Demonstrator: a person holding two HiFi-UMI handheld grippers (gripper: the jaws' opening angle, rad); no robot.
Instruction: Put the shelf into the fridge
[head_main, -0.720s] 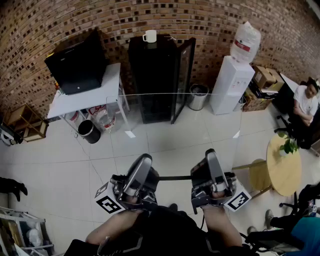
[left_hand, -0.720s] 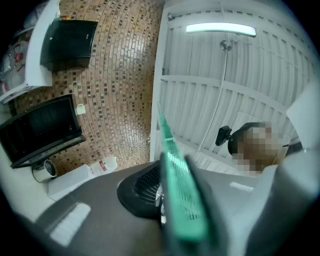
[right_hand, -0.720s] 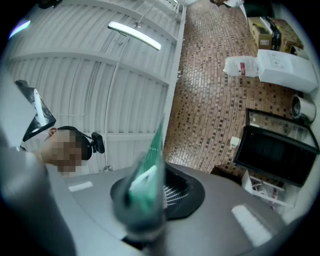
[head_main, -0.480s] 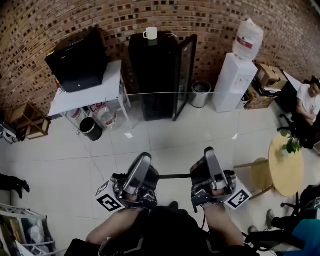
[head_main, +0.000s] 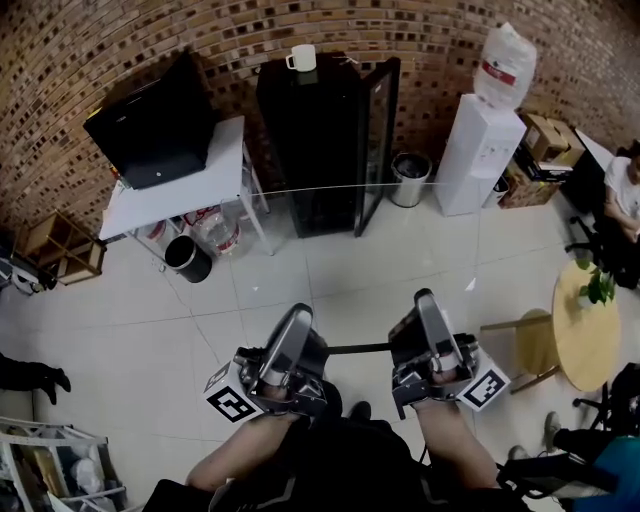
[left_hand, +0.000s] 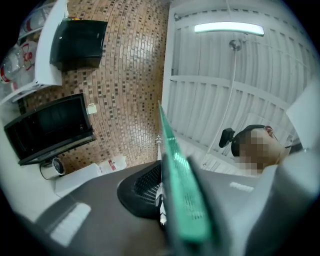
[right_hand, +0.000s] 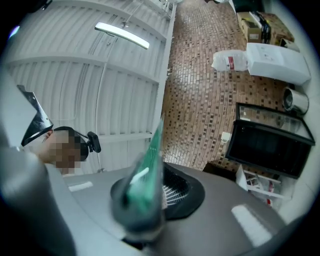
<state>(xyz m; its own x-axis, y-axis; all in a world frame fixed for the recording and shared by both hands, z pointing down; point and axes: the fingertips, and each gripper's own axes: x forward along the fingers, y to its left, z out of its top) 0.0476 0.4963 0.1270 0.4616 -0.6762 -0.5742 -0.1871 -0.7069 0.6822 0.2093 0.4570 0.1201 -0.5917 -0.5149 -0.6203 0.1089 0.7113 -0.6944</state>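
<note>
- Shelf (head_main: 352, 188), clear glass: carried flat, far edge facing the open fridge (head_main: 312, 150), probably to slide in level.
- Left gripper (head_main: 297, 322), right gripper (head_main: 424, 303): each clamped on its near edge, sharing the weight.

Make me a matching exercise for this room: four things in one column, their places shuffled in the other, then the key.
Things
1. white mug
2. glass shelf
3. metal bin
4. potted plant

Places
a. on the round table
b. on top of the fridge
c. clamped by the left gripper and the right gripper
d. on the floor, between the fridge and the water dispenser

Pairs: 1-b, 2-c, 3-d, 4-a
</note>
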